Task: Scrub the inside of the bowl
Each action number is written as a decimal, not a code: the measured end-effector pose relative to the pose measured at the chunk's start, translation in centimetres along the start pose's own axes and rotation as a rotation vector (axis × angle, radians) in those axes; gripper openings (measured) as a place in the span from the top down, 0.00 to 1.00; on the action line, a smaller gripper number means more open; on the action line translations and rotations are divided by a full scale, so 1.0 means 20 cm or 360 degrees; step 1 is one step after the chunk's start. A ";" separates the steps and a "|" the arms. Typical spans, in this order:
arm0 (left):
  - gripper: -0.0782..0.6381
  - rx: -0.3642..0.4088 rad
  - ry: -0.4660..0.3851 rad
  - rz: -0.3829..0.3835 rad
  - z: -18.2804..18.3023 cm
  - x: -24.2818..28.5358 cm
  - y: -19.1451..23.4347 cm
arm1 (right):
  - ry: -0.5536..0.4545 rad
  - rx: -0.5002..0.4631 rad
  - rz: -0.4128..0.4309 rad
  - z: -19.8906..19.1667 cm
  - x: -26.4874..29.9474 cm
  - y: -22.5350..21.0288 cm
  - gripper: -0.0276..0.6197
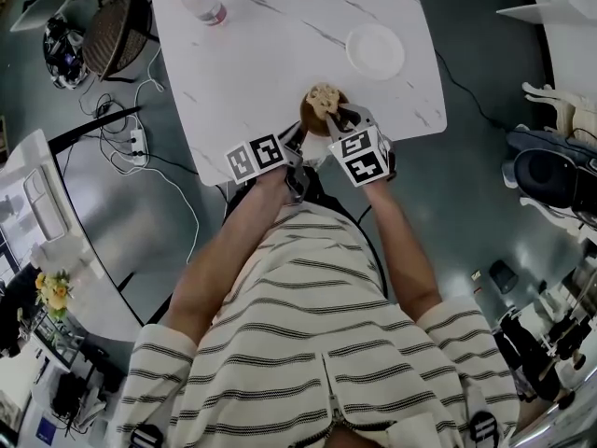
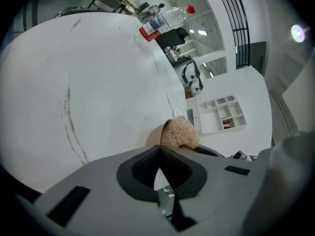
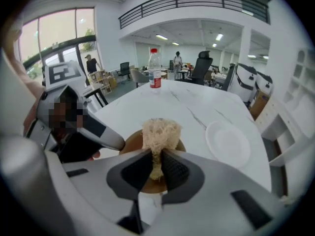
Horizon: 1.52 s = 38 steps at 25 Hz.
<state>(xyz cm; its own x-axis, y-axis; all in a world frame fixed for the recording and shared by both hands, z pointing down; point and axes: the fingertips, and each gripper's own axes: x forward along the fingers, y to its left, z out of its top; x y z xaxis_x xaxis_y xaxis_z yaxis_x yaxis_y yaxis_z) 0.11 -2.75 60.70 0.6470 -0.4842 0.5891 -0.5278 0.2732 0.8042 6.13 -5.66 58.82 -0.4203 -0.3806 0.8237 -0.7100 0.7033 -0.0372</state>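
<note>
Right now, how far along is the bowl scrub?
Done: the right gripper is shut on the scrubber, and the left gripper looks clamped on the rim of the bowl. In hand: the scrubber sits over the bowl's inside. Left: the scrubbing itself. The pictures can't show how much is already clean.

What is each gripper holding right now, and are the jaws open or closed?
Left gripper: jaws closed, apparently on the rim of the bowl.
Right gripper: jaws closed on the loofah scrubber.

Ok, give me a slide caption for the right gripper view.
Right gripper pinching a loofah scrubber over the brown bowl, white plate alongside on the marble table.
</note>
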 end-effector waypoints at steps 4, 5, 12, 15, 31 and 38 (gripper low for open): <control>0.88 -0.0006 0.0000 -0.0010 0.00 0.00 0.00 | -0.0090 0.0268 0.0060 0.01 0.01 0.00 0.86; 0.88 -0.0007 0.0001 -0.0010 0.00 0.00 0.00 | -0.0104 0.0318 0.0074 0.01 0.01 0.01 0.86; 0.88 -0.0011 0.0005 -0.0005 -0.01 0.00 0.01 | -0.0160 0.0623 0.0217 0.02 0.01 0.05 0.86; 0.88 -0.0014 0.0006 -0.0005 -0.01 0.00 0.01 | -0.0167 0.0695 0.0253 0.01 0.01 0.05 0.86; 0.88 -0.0012 0.0005 0.0001 0.00 0.00 0.00 | 0.0003 0.0392 0.0290 -0.04 -0.04 0.09 0.86; 0.88 -0.0010 0.0005 0.0003 0.00 0.00 0.00 | 0.0016 0.0322 0.0279 -0.06 -0.06 0.07 0.86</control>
<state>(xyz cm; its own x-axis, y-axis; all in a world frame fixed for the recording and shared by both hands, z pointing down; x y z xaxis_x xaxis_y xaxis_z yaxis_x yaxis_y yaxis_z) 0.09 -2.71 60.64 0.6479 -0.4810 0.5907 -0.5256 0.2790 0.8037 6.25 -3.45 58.36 -0.5418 -0.2573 0.8001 -0.7259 0.6231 -0.2912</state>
